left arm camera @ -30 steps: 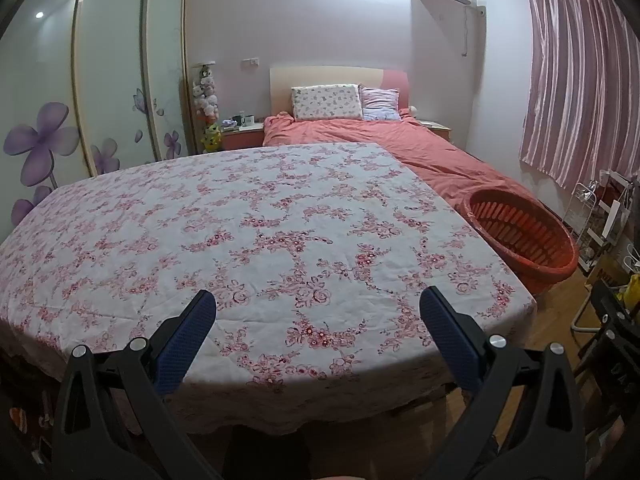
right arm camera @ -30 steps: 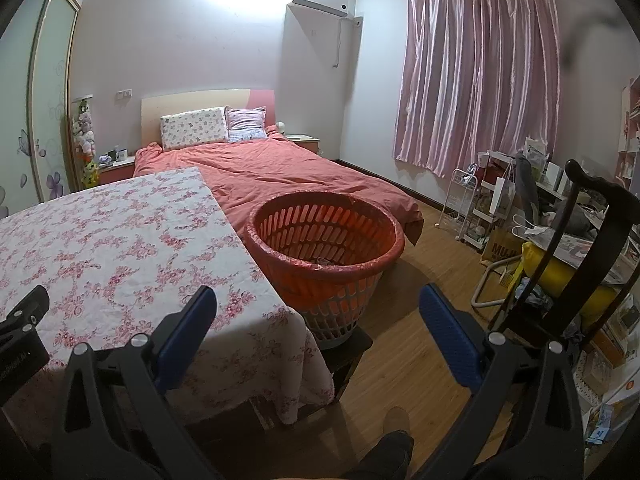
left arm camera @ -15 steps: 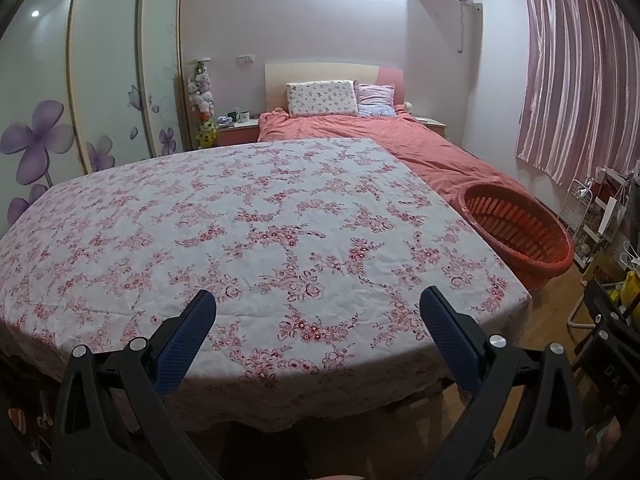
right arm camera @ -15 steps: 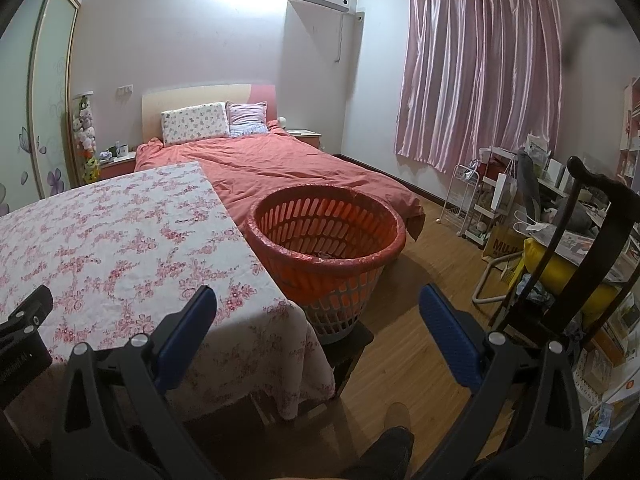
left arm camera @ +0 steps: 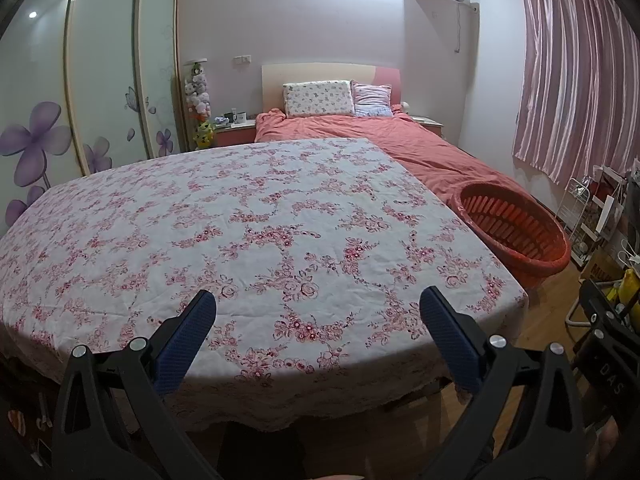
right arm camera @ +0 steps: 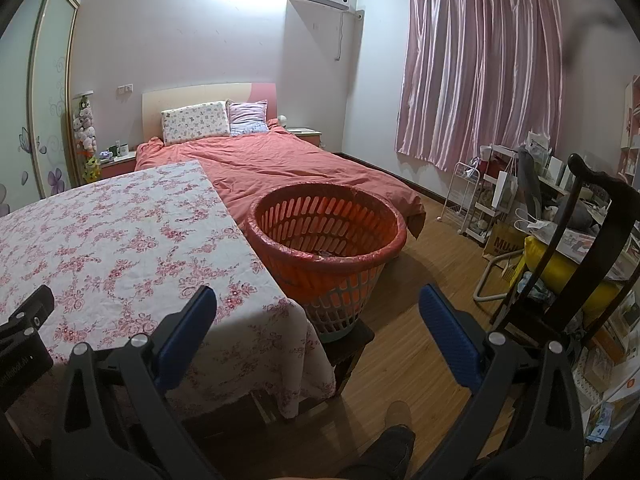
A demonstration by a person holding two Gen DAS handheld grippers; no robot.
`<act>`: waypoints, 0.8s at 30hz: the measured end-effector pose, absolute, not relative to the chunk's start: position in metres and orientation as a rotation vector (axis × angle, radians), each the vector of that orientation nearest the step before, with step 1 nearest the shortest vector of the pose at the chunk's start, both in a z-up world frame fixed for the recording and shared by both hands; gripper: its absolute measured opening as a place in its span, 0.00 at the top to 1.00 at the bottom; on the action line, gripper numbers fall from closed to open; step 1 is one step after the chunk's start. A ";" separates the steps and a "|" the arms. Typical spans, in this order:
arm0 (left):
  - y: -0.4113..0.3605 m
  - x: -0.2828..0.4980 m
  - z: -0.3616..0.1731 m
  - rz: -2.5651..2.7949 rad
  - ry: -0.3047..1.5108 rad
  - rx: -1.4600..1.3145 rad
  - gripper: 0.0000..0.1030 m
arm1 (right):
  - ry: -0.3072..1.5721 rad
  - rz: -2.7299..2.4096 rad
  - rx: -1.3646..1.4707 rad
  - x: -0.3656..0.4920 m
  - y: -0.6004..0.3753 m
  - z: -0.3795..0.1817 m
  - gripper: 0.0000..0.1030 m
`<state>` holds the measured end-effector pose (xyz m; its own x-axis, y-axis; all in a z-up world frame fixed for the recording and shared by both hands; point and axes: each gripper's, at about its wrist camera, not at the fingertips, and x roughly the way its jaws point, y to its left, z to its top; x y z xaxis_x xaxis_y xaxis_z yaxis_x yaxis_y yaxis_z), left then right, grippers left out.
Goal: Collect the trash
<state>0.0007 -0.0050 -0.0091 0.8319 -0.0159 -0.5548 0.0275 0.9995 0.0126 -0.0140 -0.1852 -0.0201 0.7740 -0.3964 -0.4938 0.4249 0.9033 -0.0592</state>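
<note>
Both hand-held grippers, left (left arm camera: pixel 316 312) and right (right arm camera: pixel 318 308), gape wide, holding nothing. An orange basket (right arm camera: pixel 326 240) stands just beside the flower-clothed counter's (left arm camera: pixel 240 220) right edge, with the bed (right arm camera: pixel 280 168) behind.

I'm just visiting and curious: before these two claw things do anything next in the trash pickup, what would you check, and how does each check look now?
1. Left gripper open and holding nothing: ok.
2. Right gripper open and holding nothing: ok.
3. Red basket upright beside the table, mouth unobstructed: ok.
4. Trash to collect on the floral tablecloth: not ok, none visible.
5. Basket contents: cannot tell, only a little shows at the bottom.
6. Wooden floor near the basket free of obstacles: ok.
</note>
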 end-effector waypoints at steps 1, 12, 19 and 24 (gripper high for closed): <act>-0.005 0.001 -0.009 -0.024 0.588 0.020 0.02 | 0.522 -0.445 0.057 -0.014 -0.185 -0.020 0.04; -0.006 0.000 -0.010 -0.024 0.590 0.020 0.02 | 0.522 -0.445 0.057 -0.014 -0.186 -0.020 0.04; -0.006 0.000 -0.010 -0.024 0.590 0.019 0.02 | 0.522 -0.445 0.058 -0.014 -0.186 -0.019 0.04; -0.006 -0.001 -0.010 -0.025 0.591 0.017 0.02 | 0.522 -0.444 0.058 -0.014 -0.186 -0.019 0.04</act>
